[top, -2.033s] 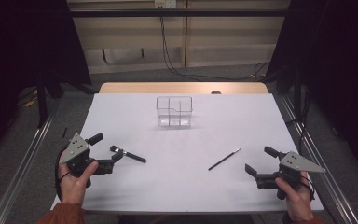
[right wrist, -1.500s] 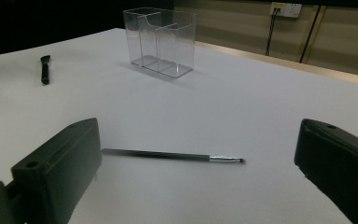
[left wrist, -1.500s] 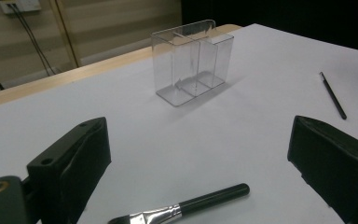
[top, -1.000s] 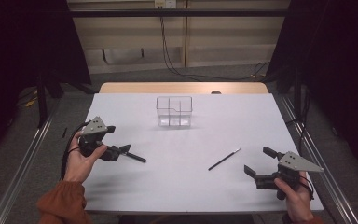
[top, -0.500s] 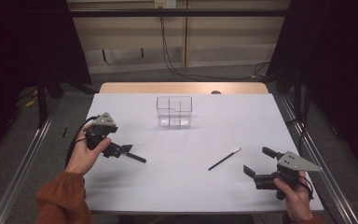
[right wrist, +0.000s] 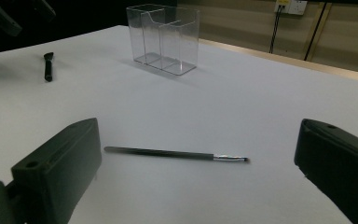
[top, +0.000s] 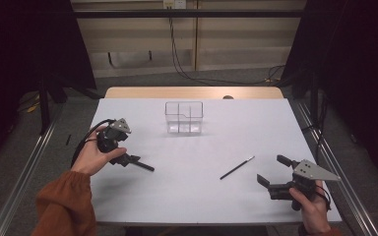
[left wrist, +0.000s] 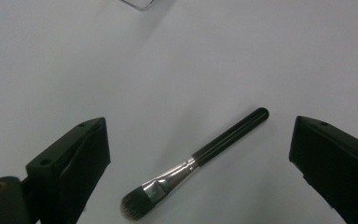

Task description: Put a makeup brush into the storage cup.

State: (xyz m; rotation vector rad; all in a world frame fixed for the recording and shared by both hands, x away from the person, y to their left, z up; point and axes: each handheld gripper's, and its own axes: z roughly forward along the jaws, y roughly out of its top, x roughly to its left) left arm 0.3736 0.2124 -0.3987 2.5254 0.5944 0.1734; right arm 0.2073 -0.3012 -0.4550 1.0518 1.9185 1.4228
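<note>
Now the left gripper [top: 128,158] is hanging over the white table [top: 197,196] with its jaws spread wide, pointing down at the thick makeup brush [left wrist: 193,163]. Seen along that gripper's own jaws, the brush is lying flat on the table in the gap between them, touching neither jaw. Its dark bristle tip is sitting close to the jaw on the left of that view, while its black handle is slanting up and away toward the far jaw and ending short of it. In the high view the brush [top: 142,165] is showing just past the jaw tips, on the side facing the table's middle, and the person's left hand [top: 96,155] is wrapping the gripper body.

The right gripper [top: 270,173] is resting low near the person's edge of the table, jaws likewise spread and holding nothing. Ahead of it, between the lines of its two jaws but clear of both, the thin liner brush [right wrist: 175,153] is lying flat and crosswise to the jaws, its fine tip pointing toward the jaw on the right of that view. Farther out beyond that brush, the clear plastic organizer [right wrist: 163,39] is standing upright, well apart from both grippers. The right hand [top: 310,206] is gripping the tool from behind.
</note>
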